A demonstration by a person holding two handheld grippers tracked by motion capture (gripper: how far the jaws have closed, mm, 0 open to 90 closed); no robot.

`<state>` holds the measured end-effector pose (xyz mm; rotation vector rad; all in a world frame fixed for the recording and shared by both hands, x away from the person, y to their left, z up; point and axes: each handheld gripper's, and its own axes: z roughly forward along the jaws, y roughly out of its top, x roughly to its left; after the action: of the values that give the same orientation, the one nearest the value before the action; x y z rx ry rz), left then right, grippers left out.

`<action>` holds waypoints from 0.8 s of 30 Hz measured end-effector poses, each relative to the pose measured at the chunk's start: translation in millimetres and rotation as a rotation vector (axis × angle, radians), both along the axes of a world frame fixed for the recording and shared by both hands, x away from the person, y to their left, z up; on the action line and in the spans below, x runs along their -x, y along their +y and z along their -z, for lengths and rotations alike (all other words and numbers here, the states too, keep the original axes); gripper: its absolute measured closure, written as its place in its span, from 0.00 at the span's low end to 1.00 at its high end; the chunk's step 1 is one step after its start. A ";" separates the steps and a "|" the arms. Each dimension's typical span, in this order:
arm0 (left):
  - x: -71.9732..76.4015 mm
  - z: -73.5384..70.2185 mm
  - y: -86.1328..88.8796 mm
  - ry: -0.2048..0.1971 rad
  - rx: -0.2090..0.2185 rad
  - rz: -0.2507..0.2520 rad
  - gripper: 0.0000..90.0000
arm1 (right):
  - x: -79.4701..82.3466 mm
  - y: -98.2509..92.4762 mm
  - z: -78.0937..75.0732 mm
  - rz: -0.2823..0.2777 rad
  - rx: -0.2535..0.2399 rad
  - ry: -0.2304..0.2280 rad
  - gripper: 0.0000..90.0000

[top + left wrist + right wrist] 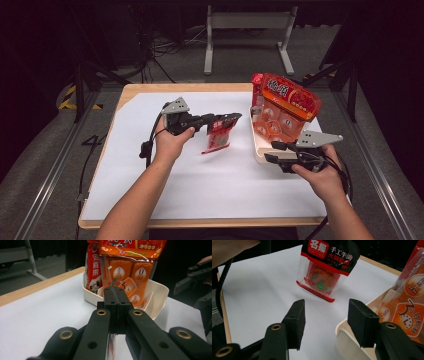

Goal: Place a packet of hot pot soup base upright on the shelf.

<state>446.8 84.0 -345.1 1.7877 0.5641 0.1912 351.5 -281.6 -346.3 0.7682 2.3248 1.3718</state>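
Currently left gripper (pixel 227 121) jaws clamped on top edge of small red-black clear sachet (pixel 218 137), hanging above white sheet, just left of cream tray (pixel 258 148); right gripper (pixel 275 152) jaws apart, empty, at tray's near edge.

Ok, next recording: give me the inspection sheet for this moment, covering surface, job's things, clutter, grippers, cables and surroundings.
Surface: white sheet over a wooden table.
Job's things: small red-and-black sauce packet hangs from the left gripper above the sheet; cream tray at the table's right holds a big orange bag and a red pouch, both standing upright.
Clutter: nothing seen.
Grippers: left gripper shut on the packet's top edge; right gripper open, at the tray's near end, holding nothing.
Cables: one black cable trails from each gripper; loose wires on the floor beyond.
Surroundings: grey floor, metal stand, dark background.
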 end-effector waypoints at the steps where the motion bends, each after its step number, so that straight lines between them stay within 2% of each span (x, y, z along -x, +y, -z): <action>1: 1.6 -1.5 0.1 -0.005 -0.003 0.003 1.00 | -0.7 0.8 -0.2 0.000 0.001 -0.001 0.54; 3: 5.8 -5.8 0.7 -0.024 -0.008 0.015 1.00 | -3.6 4.7 -0.9 -0.004 0.004 -0.005 0.54; 10: 16.6 -15.7 0.6 -0.039 0.007 0.043 1.00 | -9.0 12.1 -5.0 -0.002 -0.004 -0.021 0.54; 18: 36.7 -29.3 -8.7 -0.087 0.018 0.106 1.00 | -17.4 14.1 -14.7 0.010 -0.015 -0.058 0.59; 24: 47.1 -35.2 -17.9 -0.100 0.036 0.161 1.00 | -25.6 16.1 -21.9 -0.009 -0.035 -0.081 0.58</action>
<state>399.7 66.2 -309.9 1.7685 0.3491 0.1571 377.0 -265.5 -324.4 0.7000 2.2504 1.4244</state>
